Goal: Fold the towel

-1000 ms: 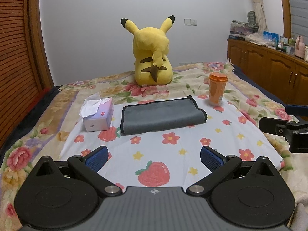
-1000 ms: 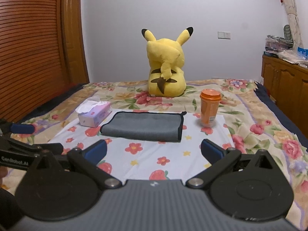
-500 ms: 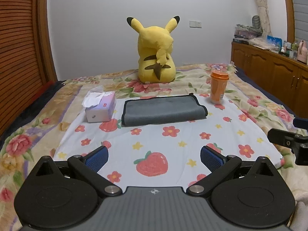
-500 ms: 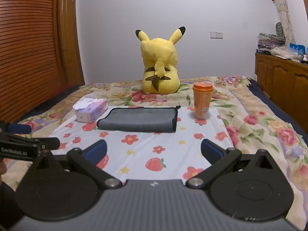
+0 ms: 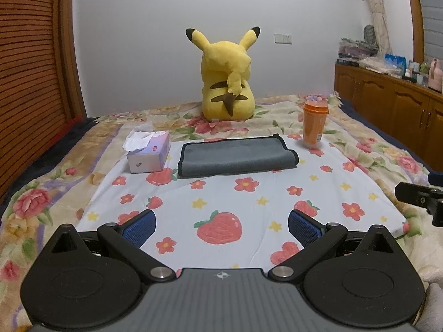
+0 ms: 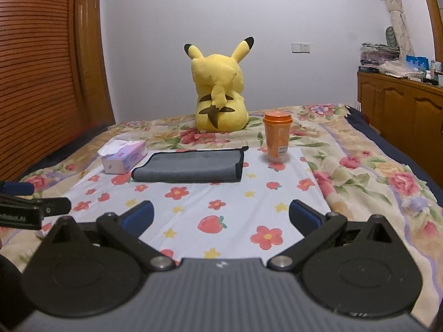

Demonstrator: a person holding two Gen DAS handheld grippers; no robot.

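Note:
A grey towel (image 5: 236,156) with a black hem lies folded flat on the white flower-print sheet (image 5: 249,202), well ahead of both grippers; it also shows in the right wrist view (image 6: 191,166). My left gripper (image 5: 221,228) is open and empty, low over the near part of the sheet. My right gripper (image 6: 221,215) is open and empty too, level with it to the right. Each gripper's tip shows at the edge of the other's view.
A tissue box (image 5: 149,153) sits left of the towel. An orange lidded cup (image 5: 314,124) stands at its right. A yellow Pikachu plush (image 5: 227,83) sits behind. Wooden cabinets (image 5: 387,102) run along the right; a slatted wooden door (image 5: 30,77) is on the left.
Both grippers have drawn back from the towel and sunk lower, so it looks farther off and more sheet shows in front. Both stay open. The towel has not moved.

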